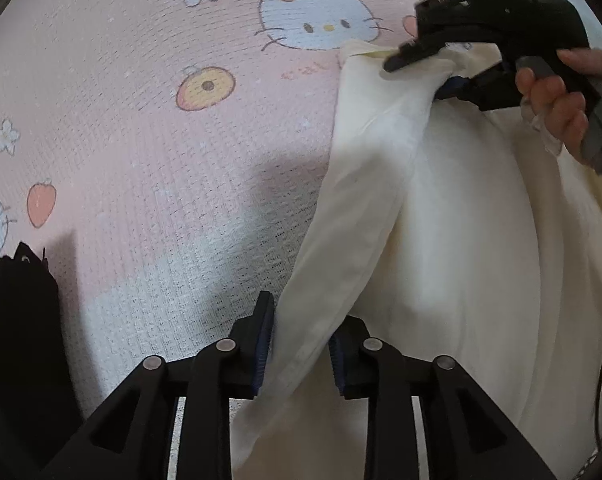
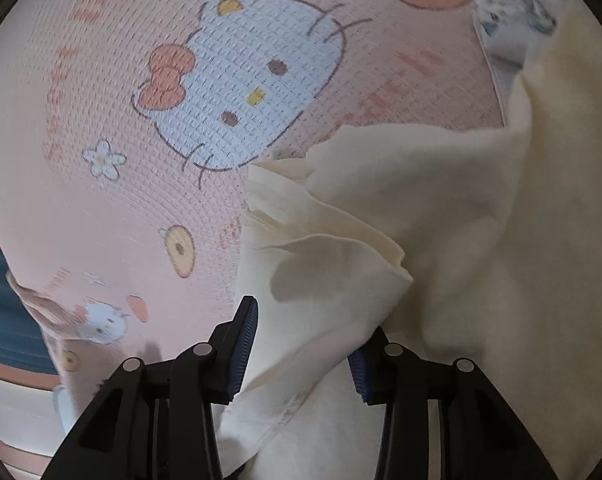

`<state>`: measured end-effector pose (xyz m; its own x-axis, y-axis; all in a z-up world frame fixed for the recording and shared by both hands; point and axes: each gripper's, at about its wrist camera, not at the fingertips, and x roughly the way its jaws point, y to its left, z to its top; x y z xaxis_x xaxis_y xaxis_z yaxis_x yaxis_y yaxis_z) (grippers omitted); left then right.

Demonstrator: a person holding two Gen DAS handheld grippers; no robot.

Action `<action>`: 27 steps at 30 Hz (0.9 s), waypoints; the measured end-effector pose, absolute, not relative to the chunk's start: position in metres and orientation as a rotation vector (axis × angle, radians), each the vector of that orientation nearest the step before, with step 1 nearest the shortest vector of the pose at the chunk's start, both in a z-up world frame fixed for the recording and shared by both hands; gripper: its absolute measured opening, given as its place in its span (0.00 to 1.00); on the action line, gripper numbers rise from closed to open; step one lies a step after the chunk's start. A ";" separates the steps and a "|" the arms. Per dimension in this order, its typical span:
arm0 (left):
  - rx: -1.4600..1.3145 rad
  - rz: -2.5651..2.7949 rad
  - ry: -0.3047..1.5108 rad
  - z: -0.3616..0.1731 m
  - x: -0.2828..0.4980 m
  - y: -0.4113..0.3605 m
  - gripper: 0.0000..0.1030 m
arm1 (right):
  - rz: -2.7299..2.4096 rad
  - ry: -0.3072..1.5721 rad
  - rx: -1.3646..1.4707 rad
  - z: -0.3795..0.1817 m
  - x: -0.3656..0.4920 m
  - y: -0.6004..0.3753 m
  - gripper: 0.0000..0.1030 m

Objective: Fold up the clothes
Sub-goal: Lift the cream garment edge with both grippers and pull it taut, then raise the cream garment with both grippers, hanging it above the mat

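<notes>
Cream cotton garment [image 1: 453, 216] is running as a long band from the left tongs [image 1: 299, 340] at lower centre up to the right tongs [image 1: 437, 68] at upper right. Left pads are lying close on the fabric, apparently gripping. Right tongs [image 2: 301, 344] are straddling a fold; whether they are pinching it is unclear. Beneath is lying a pink cartoon-cat bedsheet [image 1: 141, 160], a dark item [image 1: 17, 300] at lower left.
</notes>
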<state>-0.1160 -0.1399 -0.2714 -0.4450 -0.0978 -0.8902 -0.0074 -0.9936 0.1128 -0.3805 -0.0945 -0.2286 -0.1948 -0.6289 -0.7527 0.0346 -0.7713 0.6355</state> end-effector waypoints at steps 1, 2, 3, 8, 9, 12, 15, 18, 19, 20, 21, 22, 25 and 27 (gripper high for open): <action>1.631 -2.619 -0.122 -0.271 -0.120 -0.157 0.23 | -2.048 -0.640 1.646 -0.227 -0.381 -0.098 0.12; 1.636 -2.617 -0.089 -0.270 -0.124 -0.174 0.23 | -2.088 -0.567 1.662 -0.224 -0.380 -0.103 0.06; 1.638 -2.615 -0.059 -0.268 -0.119 -0.194 0.23 | -2.121 -0.491 1.667 -0.220 -0.380 -0.109 0.04; 1.624 -2.621 -0.110 -0.254 -0.076 -0.232 0.08 | -2.237 -0.301 1.593 -0.197 -0.378 -0.133 0.01; 1.613 -2.620 -0.151 -0.252 -0.074 -0.229 0.07 | -2.266 -0.284 1.567 -0.190 -0.379 -0.139 0.01; 1.575 -2.610 -0.242 -0.244 -0.069 -0.222 0.05 | -2.313 -0.208 1.460 -0.167 -0.380 -0.163 0.00; 1.562 -2.594 -0.210 -0.238 -0.067 -0.229 0.05 | -2.330 -0.088 1.355 -0.142 -0.380 -0.200 0.00; 1.556 -2.588 -0.072 -0.231 -0.062 -0.243 0.05 | -2.322 0.006 1.288 -0.123 -0.380 -0.240 0.00; 1.550 -2.585 -0.033 -0.228 -0.060 -0.248 0.05 | -2.317 0.019 1.274 -0.119 -0.377 -0.249 0.00; 1.538 -2.581 -0.016 -0.225 -0.054 -0.250 0.05 | -2.309 0.026 1.266 -0.115 -0.374 -0.257 0.00; 1.530 -2.577 0.005 -0.222 -0.050 -0.252 0.05 | -2.294 0.020 1.267 -0.113 -0.372 -0.263 0.00; 1.529 -2.572 0.032 -0.221 -0.047 -0.258 0.05 | -2.276 0.011 1.268 -0.110 -0.372 -0.274 0.00; 1.517 -2.552 0.147 -0.226 -0.052 -0.285 0.05 | -2.234 -0.002 1.274 -0.106 -0.371 -0.300 0.00; 1.509 -2.536 0.235 -0.236 -0.065 -0.310 0.05 | -2.212 0.010 1.270 -0.104 -0.366 -0.322 0.00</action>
<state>-0.0653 -0.3100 -0.2360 -0.4682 -0.0738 -0.8806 0.2346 -0.9711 -0.0434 -0.3658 -0.3221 -0.1043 -0.3768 -0.4797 -0.7924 0.4869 -0.8303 0.2712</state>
